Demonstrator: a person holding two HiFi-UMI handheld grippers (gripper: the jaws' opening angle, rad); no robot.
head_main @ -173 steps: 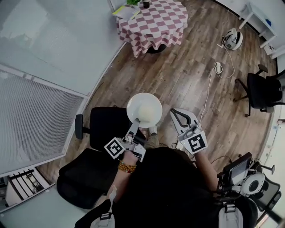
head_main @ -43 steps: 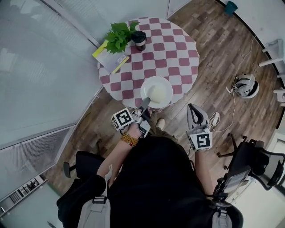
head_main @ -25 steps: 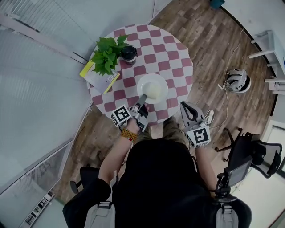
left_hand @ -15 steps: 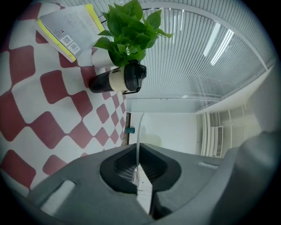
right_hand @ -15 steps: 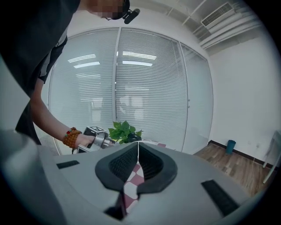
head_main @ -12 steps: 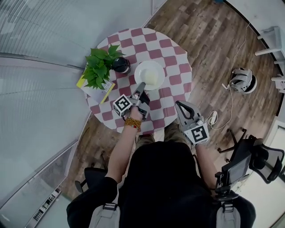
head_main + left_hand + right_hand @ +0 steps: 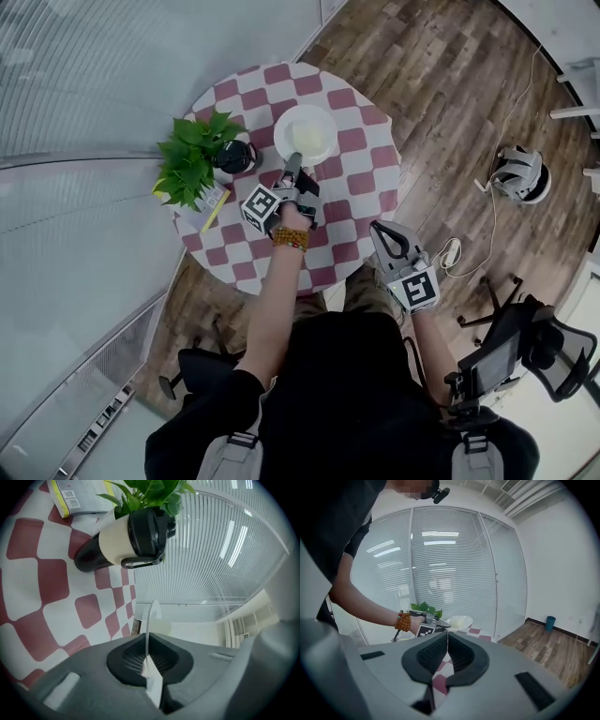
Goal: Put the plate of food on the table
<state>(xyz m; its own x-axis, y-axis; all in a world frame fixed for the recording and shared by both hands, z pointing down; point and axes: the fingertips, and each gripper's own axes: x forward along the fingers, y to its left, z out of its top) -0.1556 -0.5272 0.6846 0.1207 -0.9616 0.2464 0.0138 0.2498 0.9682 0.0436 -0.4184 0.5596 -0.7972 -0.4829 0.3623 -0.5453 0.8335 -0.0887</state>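
A white plate (image 7: pixel 305 134) with pale food on it is over the far middle of the round red-and-white checked table (image 7: pixel 352 178). My left gripper (image 7: pixel 292 161) is shut on the plate's near rim. In the left gripper view the thin rim (image 7: pixel 149 620) stands edge-on, pinched by the left gripper (image 7: pixel 147 656). I cannot tell whether the plate touches the cloth. My right gripper (image 7: pixel 380 228) hangs shut and empty over the table's near right edge. From the right gripper (image 7: pixel 447 637) I see the plate (image 7: pixel 460 620) beyond its closed jaws.
A leafy green plant (image 7: pixel 192 155), a black-lidded cup (image 7: pixel 232 157) and a yellow-edged booklet (image 7: pixel 211 199) sit at the table's left. The cup (image 7: pixel 126 541) is close to the plate's left. A glass wall runs along the left. A white device (image 7: pixel 518 173) and a chair (image 7: pixel 525 347) stand at the right.
The person has come up to the table. The left gripper has carried the plate from the near edge out over the far middle, next to the cup. The right gripper stayed shut.
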